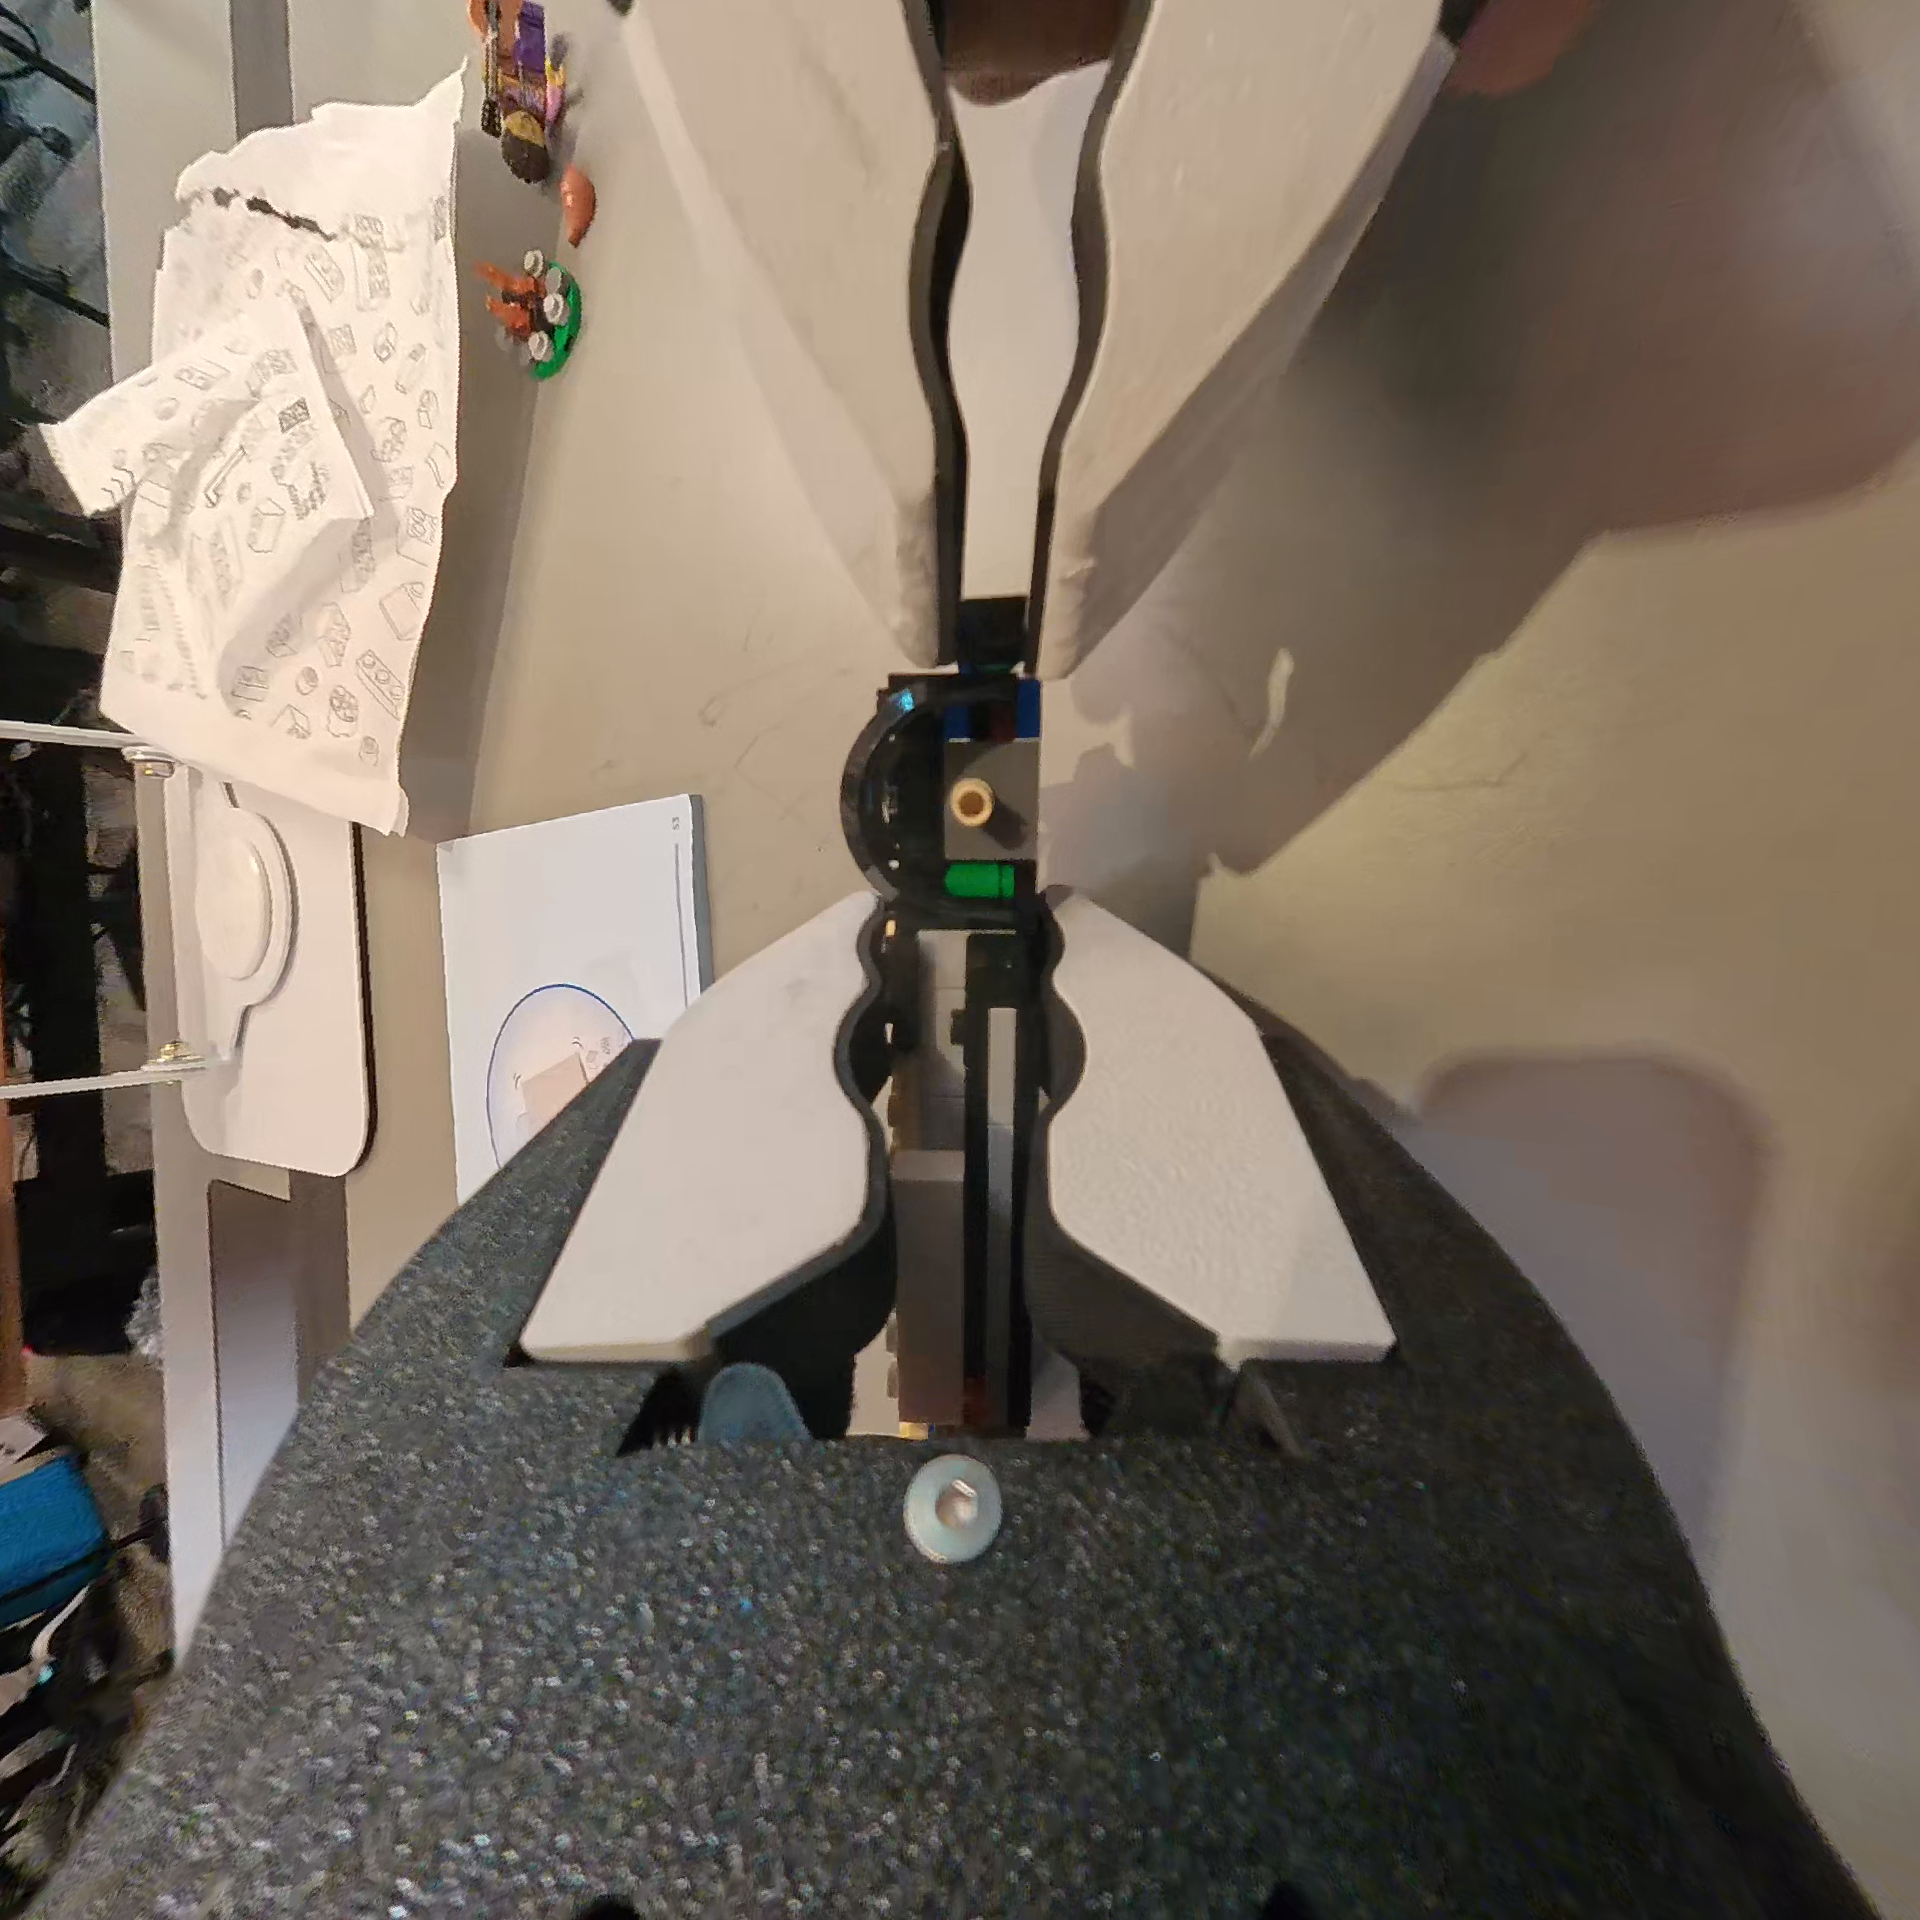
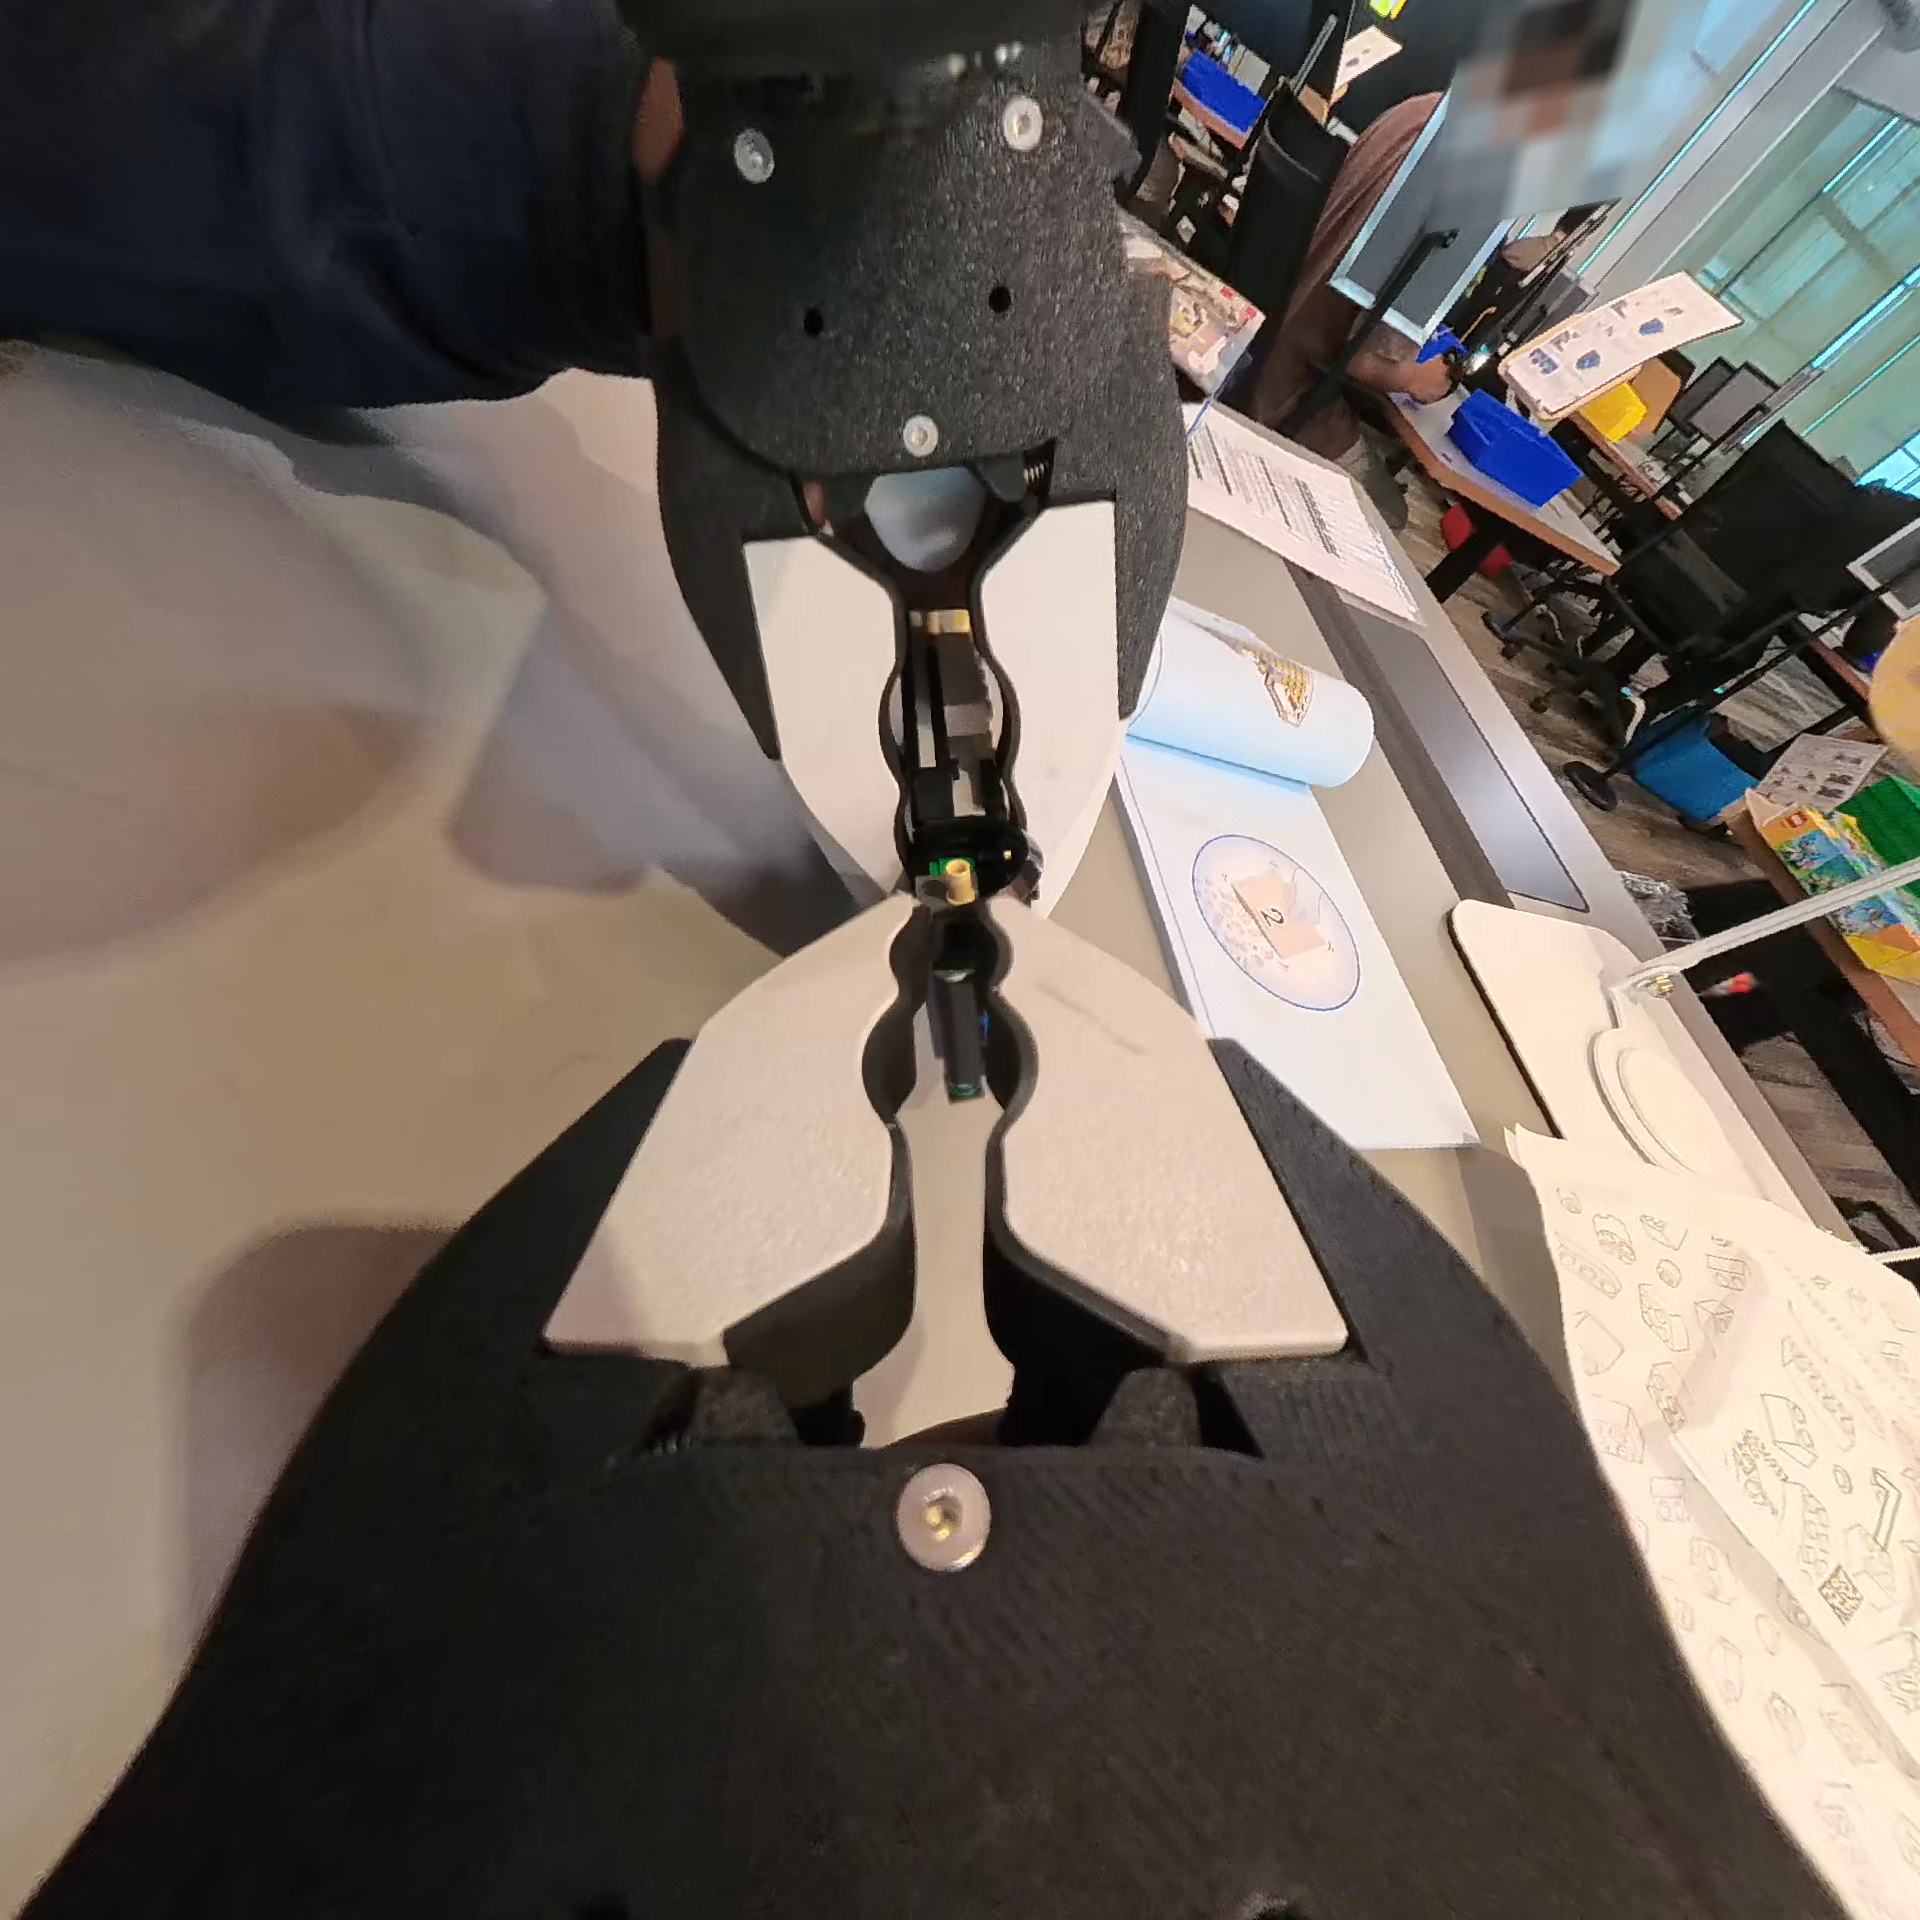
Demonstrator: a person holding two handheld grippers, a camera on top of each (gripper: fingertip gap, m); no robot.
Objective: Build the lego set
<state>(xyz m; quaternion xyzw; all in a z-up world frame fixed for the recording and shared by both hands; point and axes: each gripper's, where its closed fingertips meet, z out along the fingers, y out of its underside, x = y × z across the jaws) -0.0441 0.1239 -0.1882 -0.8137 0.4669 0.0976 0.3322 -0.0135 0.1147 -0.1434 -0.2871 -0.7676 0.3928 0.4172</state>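
My left gripper (image 1: 968, 912) is shut on a long grey and black brick build (image 1: 961, 1143). The build's front end sticks out past my fingertips: a dark grey block with a tan pin (image 1: 977, 800), a black half-round piece (image 1: 873, 790), a green pin (image 1: 977, 881) and blue bricks (image 1: 1023, 712). My right gripper (image 2: 956, 909) faces it tip to tip and is shut on a narrow black piece (image 2: 958, 1023). That piece meets the build's blue end in the left wrist view (image 1: 992, 623). The left gripper (image 2: 966, 878) and the build (image 2: 961, 717) show opposite in the right wrist view.
A crumpled printed paper bag (image 1: 281, 468) (image 2: 1766, 1455), an open instruction booklet (image 1: 571, 935) (image 2: 1278, 935) and a white board (image 1: 270, 987) (image 2: 1538, 997) lie on the table. Small brick pieces (image 1: 540, 312) and a minifigure (image 1: 525, 94) lie beyond. A person's dark sleeve (image 2: 312, 156) is behind the left gripper. The minifigure (image 1: 525, 94) is about 30 cm from both grippers' fingertips.
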